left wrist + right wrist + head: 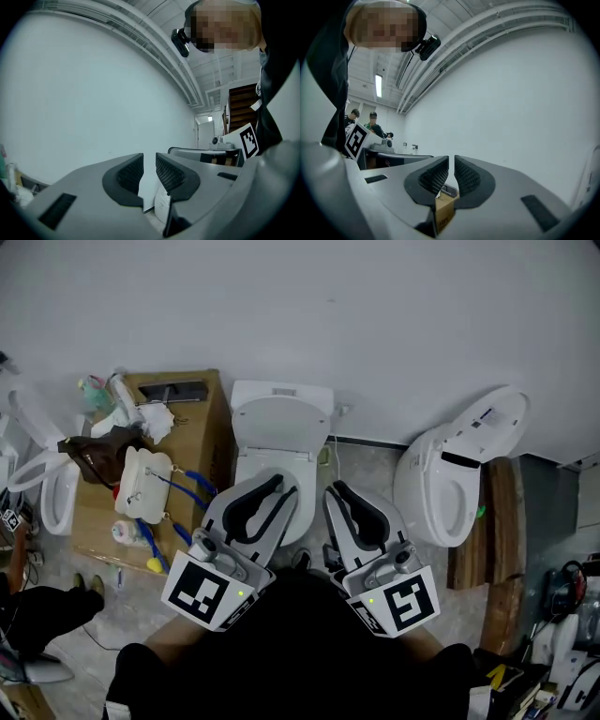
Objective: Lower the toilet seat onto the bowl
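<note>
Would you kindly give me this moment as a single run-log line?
left gripper: jaws apart, empty | right gripper: jaws together, empty | toilet: ahead, untouched

A cardboard box (211,427) stands against the white wall (375,306), and its top is cluttered — a brown bag (94,451), crumpled white paper (155,418), a white plastic part (142,486) trailing blue hoses (192,488). At the far left a spare toilet (42,479) has its lid raised. At the right another toilet (455,474) lies tipped over beside wooden boards (497,531). Far back, under a ceiling strip light (378,86), stand a person in a cap (373,124) and a second person (352,117).
</note>
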`<state>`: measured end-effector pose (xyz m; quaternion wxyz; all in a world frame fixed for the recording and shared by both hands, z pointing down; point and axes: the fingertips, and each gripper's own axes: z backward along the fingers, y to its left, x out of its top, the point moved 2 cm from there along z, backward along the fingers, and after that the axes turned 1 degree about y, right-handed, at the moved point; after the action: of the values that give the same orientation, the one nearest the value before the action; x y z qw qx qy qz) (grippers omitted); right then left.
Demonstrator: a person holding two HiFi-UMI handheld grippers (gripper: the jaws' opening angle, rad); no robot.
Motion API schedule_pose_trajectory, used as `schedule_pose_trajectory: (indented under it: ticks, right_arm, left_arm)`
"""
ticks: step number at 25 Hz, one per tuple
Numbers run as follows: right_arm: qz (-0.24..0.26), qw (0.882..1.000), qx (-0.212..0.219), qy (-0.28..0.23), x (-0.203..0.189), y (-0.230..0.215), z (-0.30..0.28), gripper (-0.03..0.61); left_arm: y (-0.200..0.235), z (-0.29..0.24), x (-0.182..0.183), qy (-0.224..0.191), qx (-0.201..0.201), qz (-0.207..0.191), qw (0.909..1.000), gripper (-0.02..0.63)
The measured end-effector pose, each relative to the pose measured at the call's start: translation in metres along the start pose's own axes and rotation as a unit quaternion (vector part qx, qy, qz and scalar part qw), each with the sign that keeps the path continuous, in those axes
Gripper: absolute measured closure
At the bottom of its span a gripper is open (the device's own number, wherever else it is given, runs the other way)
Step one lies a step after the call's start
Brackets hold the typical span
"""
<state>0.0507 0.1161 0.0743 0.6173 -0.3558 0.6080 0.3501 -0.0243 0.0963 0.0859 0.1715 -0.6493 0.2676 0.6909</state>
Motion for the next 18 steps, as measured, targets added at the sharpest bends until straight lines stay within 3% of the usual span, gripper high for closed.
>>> schedule_pose_trajectory:
  ticks: [4,18]
  right_arm:
    - [0.001,1.000,0.007,0.011,-0.007,0.009,-0.003,0.518]
    - [-0.010,1.000,0.011,0.028,-0.020,0.025,-0.028,0.523]
  left_arm:
    - [-0.004,-0.002,0.008,-0.023,-0.004,0.002,0.9997,0.522]
    - [0.024,0.009,0.007,-0.024,0.008,0.003,0.9997,0.522]
